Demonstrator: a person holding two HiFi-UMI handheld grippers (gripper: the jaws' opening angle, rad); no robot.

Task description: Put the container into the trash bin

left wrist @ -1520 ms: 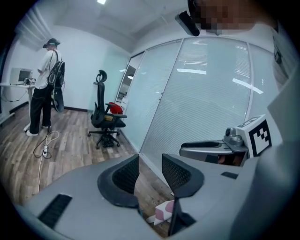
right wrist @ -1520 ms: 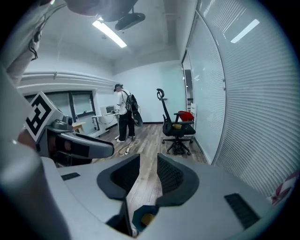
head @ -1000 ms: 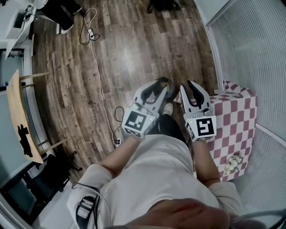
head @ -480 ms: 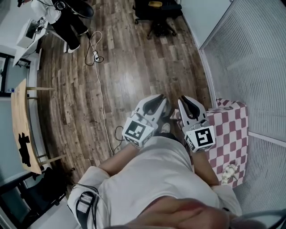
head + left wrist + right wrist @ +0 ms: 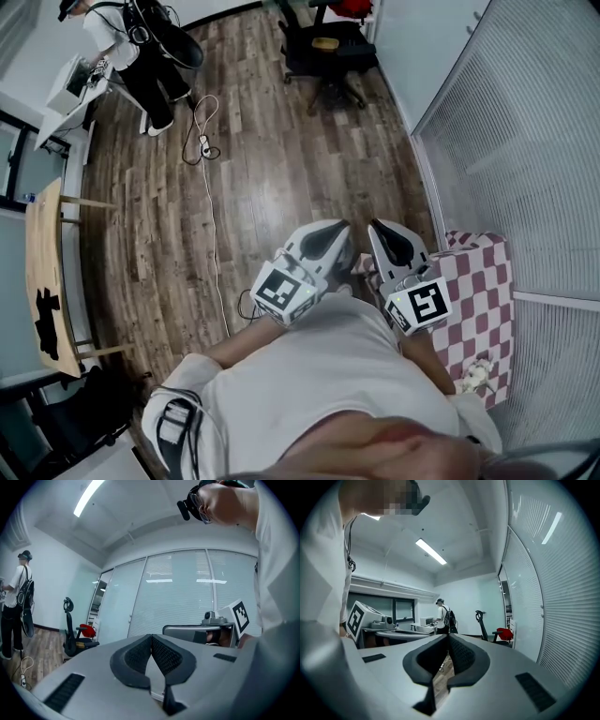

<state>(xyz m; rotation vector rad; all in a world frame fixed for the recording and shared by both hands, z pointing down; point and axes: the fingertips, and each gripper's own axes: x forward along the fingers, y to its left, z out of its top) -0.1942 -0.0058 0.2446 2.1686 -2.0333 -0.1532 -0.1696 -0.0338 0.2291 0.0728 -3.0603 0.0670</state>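
L gripper (image 5: 333, 236) + R gripper (image 5: 386, 239), mid-frame: fingers pressed tog, nothing between; were apart 1 s ago. Checkered cloth (image 5: 480, 281), lower right, sits lower in frame than before. Chair (image 5: 328, 52) + bystander (image 5: 122, 37) newly in view up top. Can't pick out the container in any view.

Desk chair (image 5: 323, 52) far ahead, table (image 5: 42, 244) left, covered stand (image 5: 483, 300) right
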